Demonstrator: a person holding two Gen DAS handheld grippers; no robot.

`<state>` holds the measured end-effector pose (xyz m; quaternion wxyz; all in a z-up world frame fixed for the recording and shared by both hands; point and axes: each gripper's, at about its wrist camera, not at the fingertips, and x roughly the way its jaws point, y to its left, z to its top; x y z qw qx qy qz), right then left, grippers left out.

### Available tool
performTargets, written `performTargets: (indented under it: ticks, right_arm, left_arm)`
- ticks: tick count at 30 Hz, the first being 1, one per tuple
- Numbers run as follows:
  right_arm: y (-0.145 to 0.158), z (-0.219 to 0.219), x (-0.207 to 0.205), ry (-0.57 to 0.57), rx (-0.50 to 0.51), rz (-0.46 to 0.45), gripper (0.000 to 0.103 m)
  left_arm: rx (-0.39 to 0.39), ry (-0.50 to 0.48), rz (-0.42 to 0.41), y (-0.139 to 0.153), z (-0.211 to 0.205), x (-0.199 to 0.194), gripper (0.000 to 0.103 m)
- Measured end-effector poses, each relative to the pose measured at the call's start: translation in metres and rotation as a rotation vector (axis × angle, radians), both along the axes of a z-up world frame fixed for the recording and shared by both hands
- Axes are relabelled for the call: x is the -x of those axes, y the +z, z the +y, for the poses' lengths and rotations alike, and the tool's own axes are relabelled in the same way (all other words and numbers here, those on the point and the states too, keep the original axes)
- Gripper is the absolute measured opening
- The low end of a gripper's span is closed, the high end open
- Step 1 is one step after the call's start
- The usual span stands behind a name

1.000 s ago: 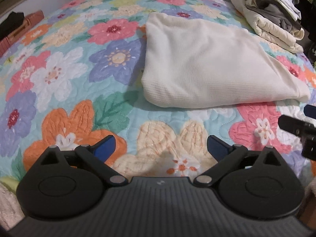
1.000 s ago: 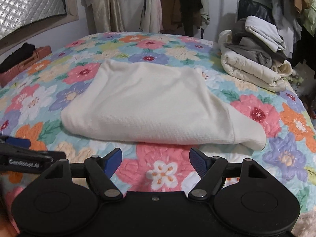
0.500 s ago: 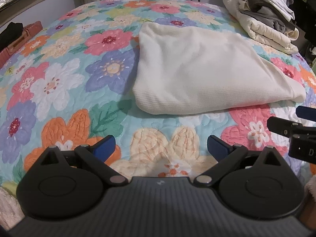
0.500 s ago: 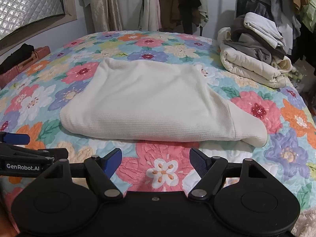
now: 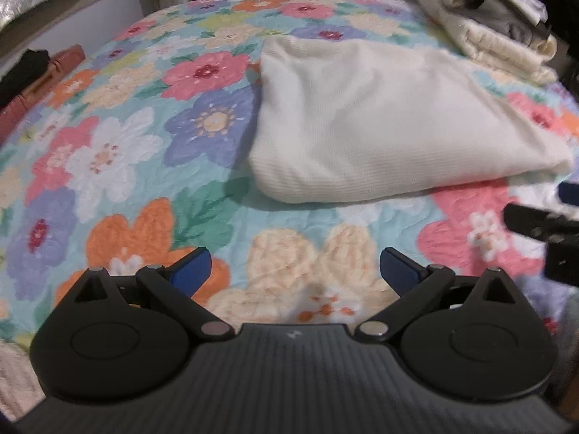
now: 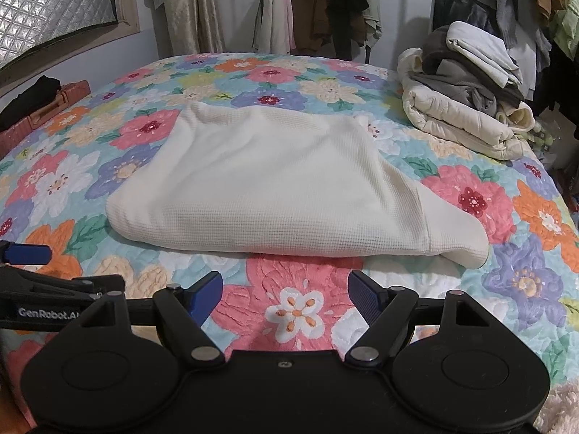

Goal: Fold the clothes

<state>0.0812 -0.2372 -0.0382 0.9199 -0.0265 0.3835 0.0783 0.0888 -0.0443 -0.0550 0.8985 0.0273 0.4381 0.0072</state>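
Observation:
A cream waffle-knit garment lies folded flat on the flowered quilt; it also shows in the right wrist view, with one corner sticking out at its right end. My left gripper is open and empty, held above the quilt short of the garment's near edge. My right gripper is open and empty, also short of the near edge. Each gripper shows at the side of the other's view.
A pile of folded clothes sits at the bed's far right corner. A brown case with a black cloth lies along the left edge. Hanging clothes and a curtain stand behind the bed.
Both grippers have drawn back and risen a little from the garment, so more of the room shows. The garment has not moved. Both stay open.

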Motion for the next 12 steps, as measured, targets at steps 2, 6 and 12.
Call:
performTargets:
  ticks: [2,6,12]
  right_arm:
    - [0.0,-0.0006,-0.0003,-0.001,-0.001,0.002,0.081]
    - [-0.0014,-0.0004,-0.0017,-0.006,0.002,0.008,0.081]
    - [-0.0023,-0.0001,-0.0033,-0.006,0.008,0.015,0.081]
  left_arm:
    - [0.002,0.004,0.012,-0.0017,0.0008,-0.0011,0.101]
    - [0.023,0.007,0.02,-0.0035,0.0043,-0.0014,0.101]
    - [0.023,0.004,0.032,-0.0053,0.0042,-0.0023,0.101]
